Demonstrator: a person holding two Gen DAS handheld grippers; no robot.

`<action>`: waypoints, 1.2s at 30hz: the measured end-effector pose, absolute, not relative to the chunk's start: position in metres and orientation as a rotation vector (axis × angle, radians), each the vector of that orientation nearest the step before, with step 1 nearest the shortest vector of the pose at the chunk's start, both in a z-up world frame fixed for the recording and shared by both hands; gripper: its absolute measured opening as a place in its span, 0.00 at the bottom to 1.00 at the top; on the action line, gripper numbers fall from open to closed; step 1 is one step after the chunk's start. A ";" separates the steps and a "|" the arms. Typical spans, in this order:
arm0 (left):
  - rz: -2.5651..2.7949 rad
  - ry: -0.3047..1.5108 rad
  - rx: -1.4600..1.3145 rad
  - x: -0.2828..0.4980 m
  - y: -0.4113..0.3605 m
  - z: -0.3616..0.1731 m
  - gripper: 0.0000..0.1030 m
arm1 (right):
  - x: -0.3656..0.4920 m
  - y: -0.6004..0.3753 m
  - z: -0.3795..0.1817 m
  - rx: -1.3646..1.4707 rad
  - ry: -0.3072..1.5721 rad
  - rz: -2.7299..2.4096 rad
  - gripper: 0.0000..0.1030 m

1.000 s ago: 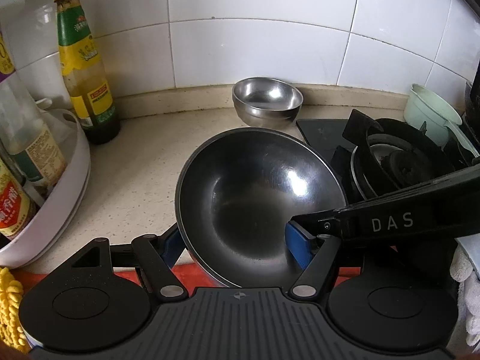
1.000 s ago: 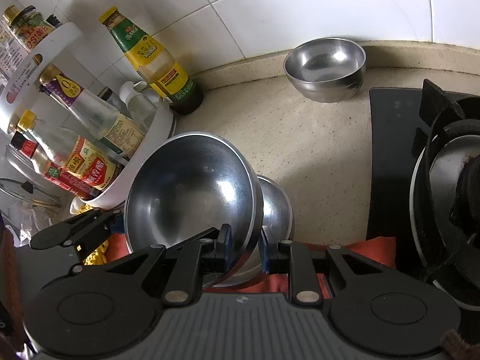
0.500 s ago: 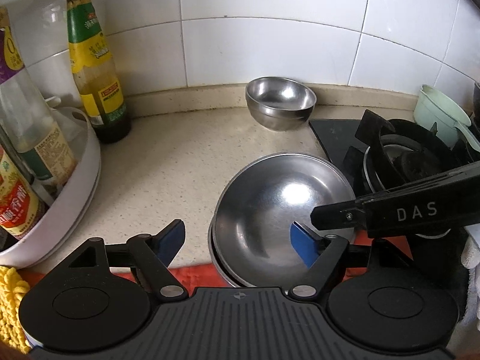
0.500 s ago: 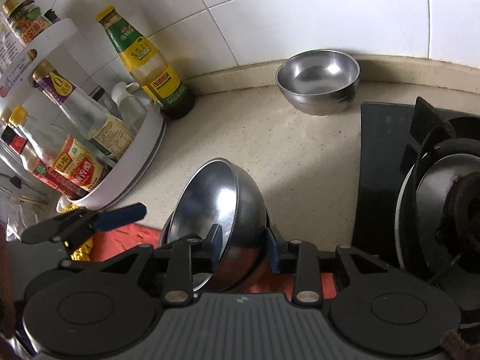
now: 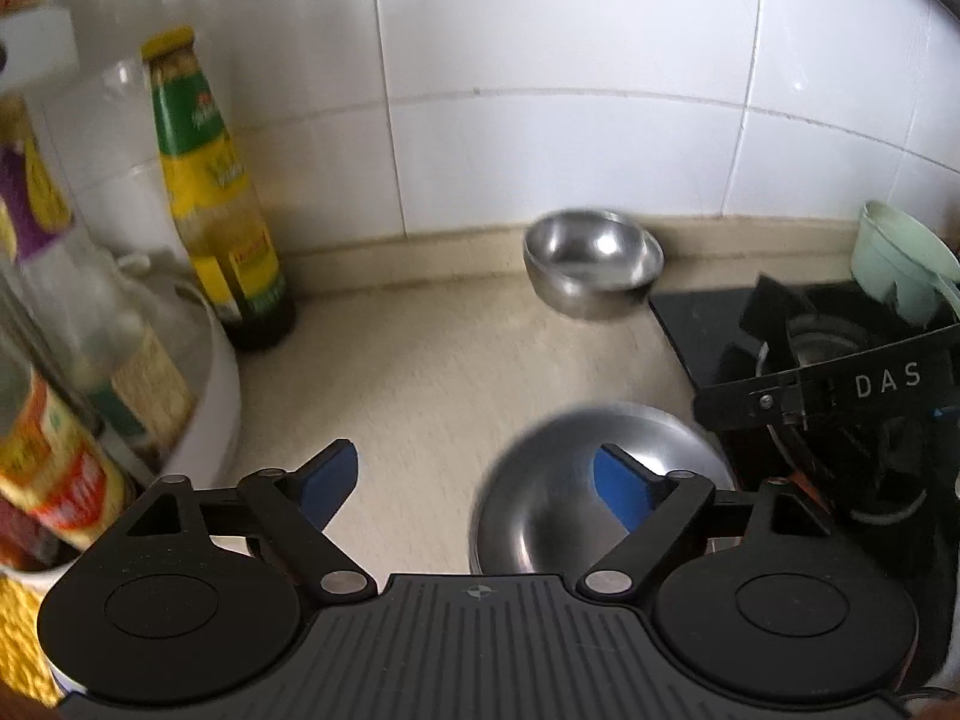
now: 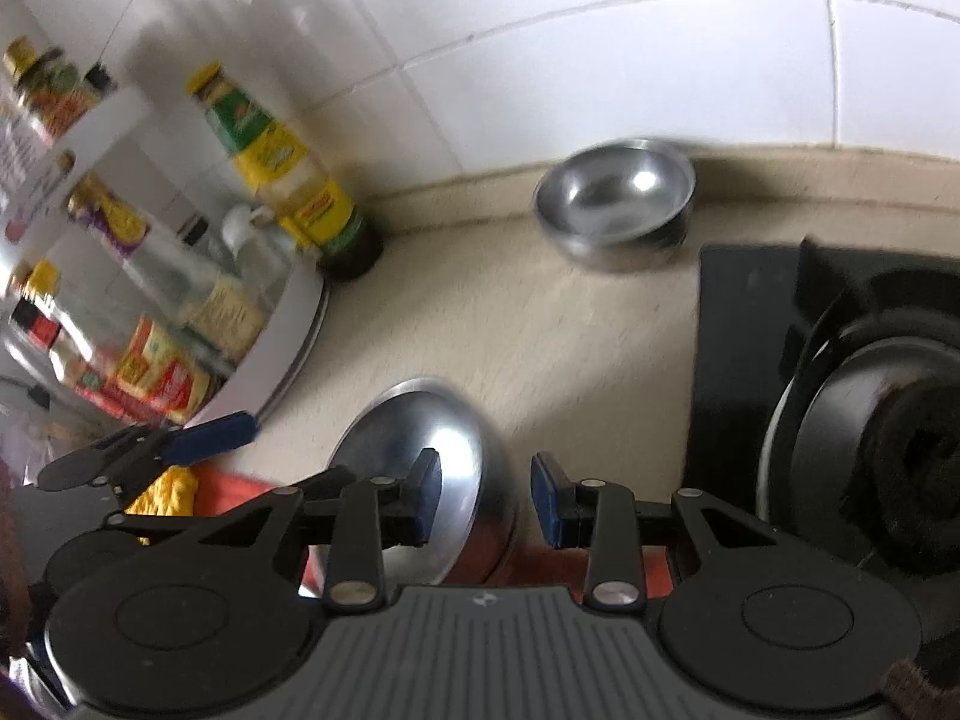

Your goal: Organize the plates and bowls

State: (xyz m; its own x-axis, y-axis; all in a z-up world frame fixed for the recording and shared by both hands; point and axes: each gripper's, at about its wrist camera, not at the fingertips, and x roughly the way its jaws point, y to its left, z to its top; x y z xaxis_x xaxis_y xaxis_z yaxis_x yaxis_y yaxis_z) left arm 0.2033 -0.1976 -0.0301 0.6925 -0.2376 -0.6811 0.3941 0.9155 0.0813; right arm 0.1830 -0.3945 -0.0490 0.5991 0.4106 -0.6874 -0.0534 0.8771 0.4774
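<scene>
Since the earlier frames both my grippers had let go of the steel bowls and backed up and away; the stacked bowls (image 5: 576,480) sat low on the counter (image 5: 456,360) near its front edge, over smth red-orange, w/ the top bowl's rim no longer between any pads.

Far left stood a white condiment rack (image 5: 210,372) w/ blurred bottles in it, and just beside it, against the tiled wall, a yellow-capped sauce bottle (image 5: 222,210). My left gripper (image 5: 474,480) was wide open, jaws having just been opening, nothing pinched; its right blue pad (image 5: 621,489) hung in front of the stacked bowls, whether touching I couldn't tell, while the left pad was over bare counter. Further back, by the wall, sat another steel bowl (image 5: 591,267), well apart from the stack. Right of that was the black stove (image 5: 780,348) w/ its burner, and a pale green cup (image 5: 894,264) at the far edge.

In the right wrist view my right gripper (image 6: 486,495) had a narrow gap, pads clear of the stack (image 6: 444,450), its rim behind that gap, not squeezed. Motion blur softened most of it.
</scene>
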 end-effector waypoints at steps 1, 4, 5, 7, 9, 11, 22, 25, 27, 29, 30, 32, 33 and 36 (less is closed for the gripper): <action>-0.358 0.719 0.225 0.208 -0.200 -0.026 0.88 | 0.187 -0.399 -0.047 0.437 0.886 0.264 0.30; -0.364 0.704 0.228 0.224 -0.209 -0.017 0.90 | 0.202 -0.413 -0.042 0.440 0.862 0.218 0.30; -0.366 0.701 0.234 0.230 -0.213 -0.015 0.91 | 0.208 -0.417 -0.040 0.441 0.857 0.202 0.31; -0.371 0.701 0.247 0.244 -0.223 -0.013 0.92 | 0.220 -0.425 -0.039 0.445 0.852 0.184 0.31; -0.382 0.710 0.251 0.261 -0.232 -0.013 0.93 | 0.233 -0.431 -0.037 0.448 0.845 0.163 0.31; -0.389 0.735 0.243 0.278 -0.241 -0.015 0.94 | 0.246 -0.437 -0.039 0.455 0.844 0.141 0.32; -0.394 0.846 0.210 0.367 -0.287 -0.046 0.94 | 0.318 -0.463 -0.074 0.562 0.914 0.075 0.32; -0.392 0.874 0.217 0.380 -0.295 -0.059 0.94 | 0.332 -0.463 -0.082 0.564 0.931 0.074 0.32; -0.387 0.885 0.228 0.384 -0.297 -0.067 0.94 | 0.339 -0.463 -0.087 0.560 0.940 0.071 0.32; -0.387 0.903 0.221 0.388 -0.298 -0.074 0.93 | 0.343 -0.465 -0.092 0.556 0.949 0.070 0.32; -0.388 0.910 0.215 0.389 -0.298 -0.076 0.93 | 0.344 -0.467 -0.094 0.552 0.953 0.067 0.32; -0.390 0.917 0.215 0.392 -0.298 -0.079 0.93 | 0.346 -0.468 -0.097 0.550 0.961 0.066 0.32; -0.389 0.919 0.215 0.393 -0.299 -0.081 0.93 | 0.348 -0.468 -0.098 0.551 0.964 0.065 0.32; -0.397 0.926 0.217 0.396 -0.300 -0.083 0.93 | 0.353 -0.466 -0.101 0.547 0.970 0.069 0.32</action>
